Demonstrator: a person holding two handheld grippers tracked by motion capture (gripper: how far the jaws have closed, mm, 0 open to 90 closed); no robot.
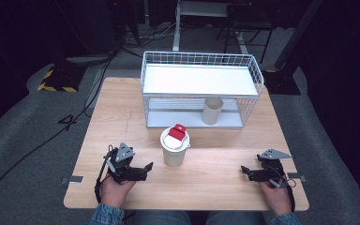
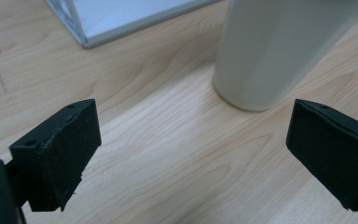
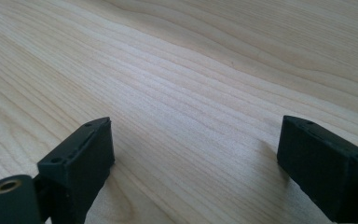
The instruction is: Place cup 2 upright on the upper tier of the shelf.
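Jaws of both tools stand wide apart with nothing between them, which suits a moment in which neither has yet committed to a grasp. The left gripper (image 1: 143,169) rests low on the wooden table (image 1: 215,187) near its front-left corner, aimed inward at the white lidded cup (image 1: 174,146); in the left gripper view that cup (image 2: 279,51) stands upright just beyond and to the right of the open jaws, near but apart from them, so the tool looks lined up for a side approach to the cup's body. The cup sits near the middle of the table, a little toward the front edge, with a red and white piece (image 1: 176,132) lying tilted on its lid, and a grip on the body rather than the top would probably leave that piece undisturbed. The right gripper (image 1: 246,172) lies near the front-right corner, well apart from the cup, pointing inward over bare wood; it seems parked out of the way, or ready to steady something later. Along the back edge stands a white wire basket (image 1: 258,77) with a shelf, and a second, open beige cup (image 1: 212,110) stands in the space under the shelf, at its front lip, perhaps marking where cups are meant to go. The near corner of the basket's base (image 2: 81,32) shows in the left gripper view, well behind the jaws.
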